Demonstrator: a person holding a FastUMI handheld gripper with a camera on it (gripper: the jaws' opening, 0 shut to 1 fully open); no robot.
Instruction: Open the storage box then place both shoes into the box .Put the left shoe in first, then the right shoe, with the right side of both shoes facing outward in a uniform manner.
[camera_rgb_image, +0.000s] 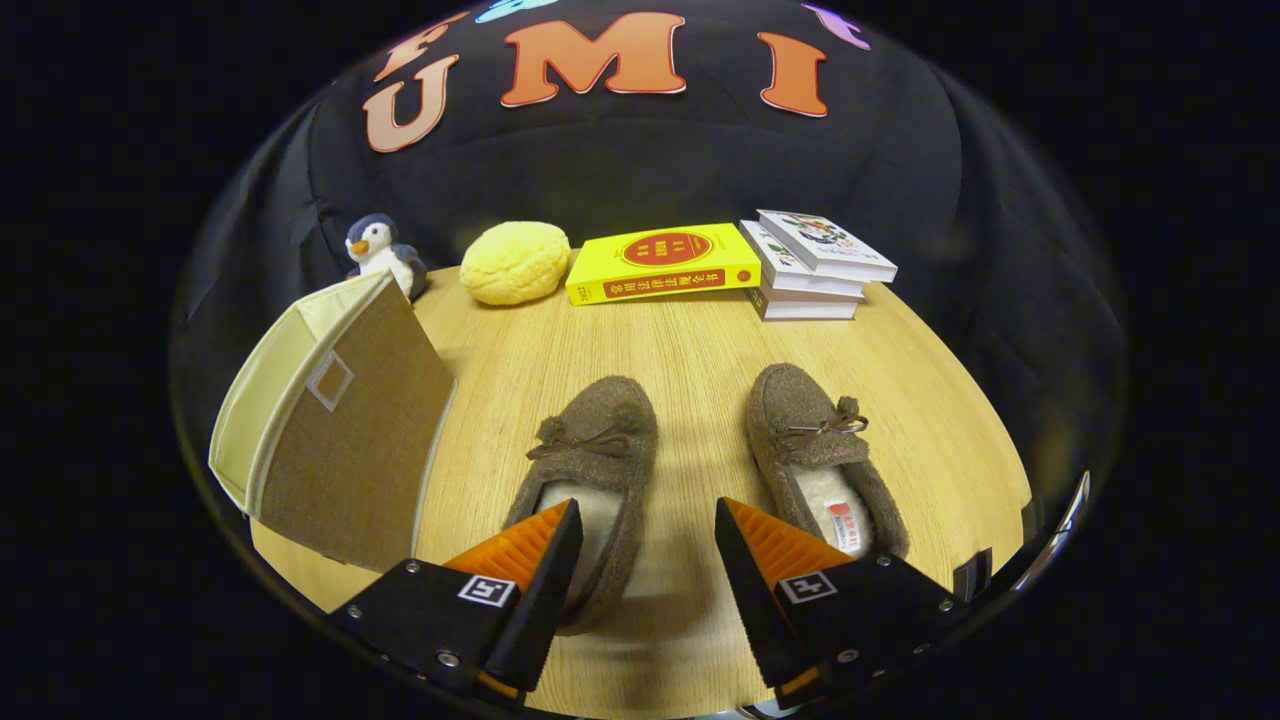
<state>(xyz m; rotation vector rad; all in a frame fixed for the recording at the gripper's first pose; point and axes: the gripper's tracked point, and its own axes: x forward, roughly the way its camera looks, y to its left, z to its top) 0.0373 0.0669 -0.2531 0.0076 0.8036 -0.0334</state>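
Note:
Two brown fleece-lined slippers lie on the wooden table (690, 340), toes pointing away from me. The left shoe (592, 470) sits just ahead of my left finger, whose tip overlaps its heel opening. The right shoe (820, 455) lies beside it, partly behind my right finger. My gripper (648, 515) is open, hovering above the table, with bare wood and the left shoe's inner edge in the gap. The storage box (340, 430), beige fabric with a brown lid, stands to the left of the shoes with the lid shut.
Along the back of the table stand a plush penguin (380, 252), a round yellow bun-shaped cushion (515, 262), a yellow book (662, 262) and a stack of white books (815, 268). Bare wood lies between the shoes and these items.

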